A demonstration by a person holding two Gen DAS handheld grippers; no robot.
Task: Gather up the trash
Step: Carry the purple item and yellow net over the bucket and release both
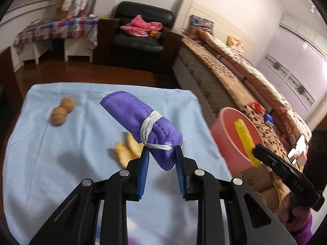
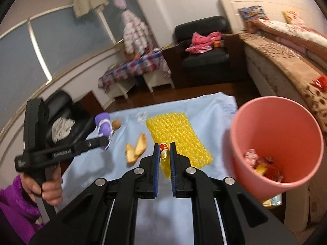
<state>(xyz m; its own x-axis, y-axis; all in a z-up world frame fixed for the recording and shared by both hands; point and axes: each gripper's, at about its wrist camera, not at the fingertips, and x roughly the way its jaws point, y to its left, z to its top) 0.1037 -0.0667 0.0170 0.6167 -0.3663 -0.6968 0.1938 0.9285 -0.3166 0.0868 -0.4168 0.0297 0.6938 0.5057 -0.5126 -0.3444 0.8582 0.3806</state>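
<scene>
Right gripper (image 2: 163, 155) clamps yellow foam mesh sleeve (image 2: 177, 134), pink plastic bin (image 2: 276, 143) right; left gripper (image 1: 162, 153) clamps rolled purple mask (image 1: 141, 118).

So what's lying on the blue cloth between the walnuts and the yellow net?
Two pieces of yellowish peel lie between the walnuts and the yellow net on the blue cloth; the right wrist view shows it best.

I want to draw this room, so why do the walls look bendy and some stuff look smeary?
Both views use fisheye lenses, so straight walls curve and the corners go black. In the left wrist view the walnuts are smeared by motion; in the right wrist view the pink bin and window side look soft.
</scene>
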